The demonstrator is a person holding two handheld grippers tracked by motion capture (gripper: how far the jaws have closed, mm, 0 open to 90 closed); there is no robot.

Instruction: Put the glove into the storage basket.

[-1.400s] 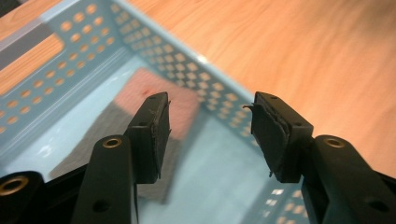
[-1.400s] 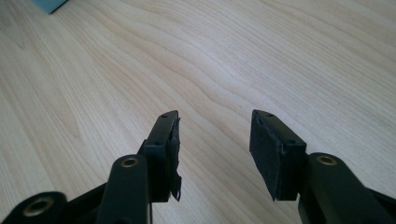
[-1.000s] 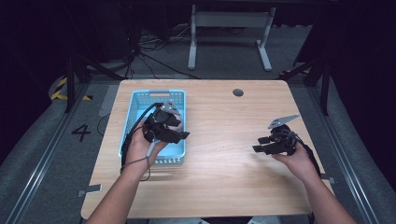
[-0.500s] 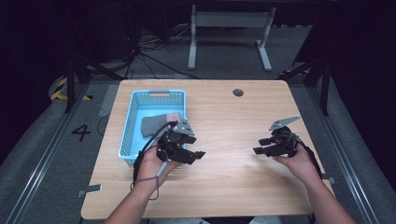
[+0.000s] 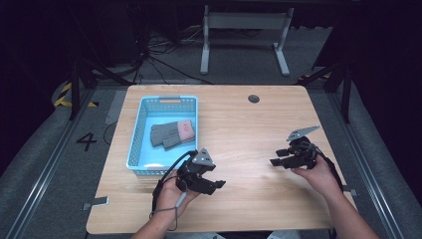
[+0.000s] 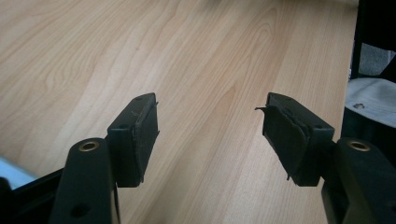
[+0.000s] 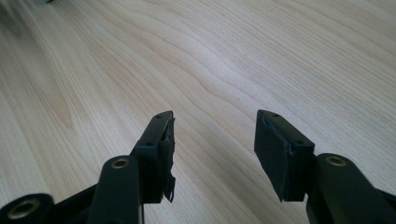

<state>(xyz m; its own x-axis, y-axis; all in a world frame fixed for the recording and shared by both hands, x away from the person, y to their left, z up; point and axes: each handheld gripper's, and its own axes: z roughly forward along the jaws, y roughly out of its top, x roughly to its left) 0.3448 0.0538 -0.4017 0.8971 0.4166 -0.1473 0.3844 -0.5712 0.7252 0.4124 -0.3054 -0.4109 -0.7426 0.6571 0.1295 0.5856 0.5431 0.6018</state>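
A light blue basket [image 5: 140, 130] stands on the left part of the wooden table [image 5: 239, 124]. Inside it lies a grey glove with a pink cuff [image 5: 171, 133]. My left gripper [image 5: 217, 184] sits low over the table just right of the basket's near corner, open and holding nothing; its own view shows the gripper [image 6: 210, 128] with bare wood between the jaws. My right gripper [image 5: 275, 158] rests near the table's right edge, open and holding nothing, and its own view shows this gripper [image 7: 214, 140] over plain wood.
A small round grommet [image 5: 254, 98] sits in the table near the far edge. A white desk frame [image 5: 244, 25] stands on the floor beyond the table. Cables [image 5: 164, 62] run across the floor at the back left.
My left gripper has drawn back out of the basket toward the near edge and right, leaving the grey glove lying in the basket. The right gripper has hardly moved.
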